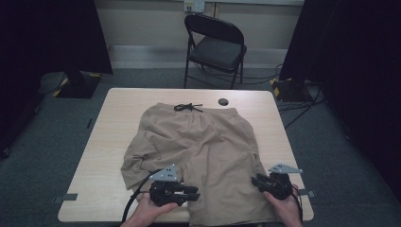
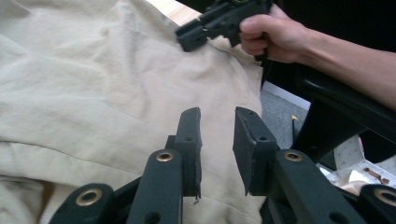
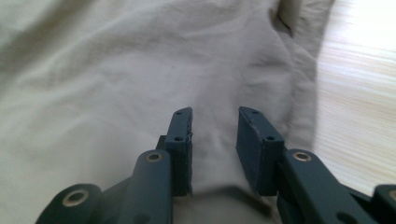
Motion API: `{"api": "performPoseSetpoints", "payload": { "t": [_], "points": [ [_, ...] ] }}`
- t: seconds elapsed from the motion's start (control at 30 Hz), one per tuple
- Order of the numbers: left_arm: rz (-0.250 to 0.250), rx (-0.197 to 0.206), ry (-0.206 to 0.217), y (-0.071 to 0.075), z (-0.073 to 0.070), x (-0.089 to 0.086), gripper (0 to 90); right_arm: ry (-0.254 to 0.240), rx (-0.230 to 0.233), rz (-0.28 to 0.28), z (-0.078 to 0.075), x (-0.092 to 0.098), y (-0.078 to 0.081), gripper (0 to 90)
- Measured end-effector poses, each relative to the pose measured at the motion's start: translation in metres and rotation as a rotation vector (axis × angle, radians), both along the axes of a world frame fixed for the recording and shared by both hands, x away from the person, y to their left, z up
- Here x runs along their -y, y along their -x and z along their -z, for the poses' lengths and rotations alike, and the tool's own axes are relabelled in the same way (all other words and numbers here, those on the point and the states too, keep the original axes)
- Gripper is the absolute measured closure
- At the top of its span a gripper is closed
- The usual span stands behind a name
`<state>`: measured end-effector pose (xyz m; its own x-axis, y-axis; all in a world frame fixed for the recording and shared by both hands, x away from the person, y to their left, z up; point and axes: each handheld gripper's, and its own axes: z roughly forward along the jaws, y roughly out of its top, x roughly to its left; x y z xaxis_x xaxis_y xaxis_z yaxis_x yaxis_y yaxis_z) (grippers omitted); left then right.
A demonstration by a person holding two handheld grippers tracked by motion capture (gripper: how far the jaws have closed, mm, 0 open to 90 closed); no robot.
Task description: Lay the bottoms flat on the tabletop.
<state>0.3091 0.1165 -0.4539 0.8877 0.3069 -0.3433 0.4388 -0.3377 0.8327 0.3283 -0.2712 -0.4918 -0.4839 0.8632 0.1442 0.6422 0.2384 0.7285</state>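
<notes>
We see tan shorts (image 1: 198, 146) flat, creased, on bench (image 1: 104, 161); chair (image 1: 215, 45) beyond shorts. L gripper (image 1: 191, 193) & R gripper (image 1: 257, 180) at shorts' near hem, fingers narrowly apart, nothing between.

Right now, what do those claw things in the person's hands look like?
Each hand holds a chunky black tool. The left claw and the right claw both end in two flat, blocky black jaws on arms with brass-ringed holes. A grey three-cornered plate sits on top of each one. A black cable loops back from the left one. The forearms are bare, with no sleeves in sight.
</notes>
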Motion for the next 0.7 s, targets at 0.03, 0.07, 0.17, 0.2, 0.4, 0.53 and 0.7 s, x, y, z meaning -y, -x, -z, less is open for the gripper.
{"api": "performPoseSetpoints", "payload": {
  "t": [0.03, 0.07, 0.17, 0.2, 0.4, 0.53, 0.7],
  "points": [
    [-0.010, -0.005, 0.000, -0.003, 0.001, 0.000, 71.2, 0.015, 0.007, 0.003, 0.000, 0.002, 0.002, 65.8],
    [-0.021, -0.010, 0.001, -0.006, 0.002, -0.001, 70.4, 0.018, 0.011, 0.001, 0.000, 0.003, 0.004, 65.8],
    [-0.052, -0.012, -0.002, -0.012, 0.004, -0.005, 68.6, 0.035, 0.026, -0.003, 0.001, 0.010, 0.010, 65.7],
    [-0.063, -0.017, 0.001, -0.014, 0.004, -0.007, 67.8, 0.050, 0.028, 0.004, 0.000, 0.013, 0.012, 65.7],
    [-0.134, 0.004, -0.032, -0.021, 0.003, -0.032, 64.9, 0.076, 0.042, 0.074, 0.000, 0.039, 0.017, 64.3],
    [-0.190, -0.003, -0.048, -0.024, 0.007, -0.061, 64.9, 0.062, 0.014, 0.091, -0.004, 0.037, 0.016, 43.7],
    [-0.263, -0.008, -0.047, -0.025, 0.009, -0.097, 69.7, 0.014, 0.051, 0.038, -0.018, 0.004, 0.006, 43.8]
  ]
}}
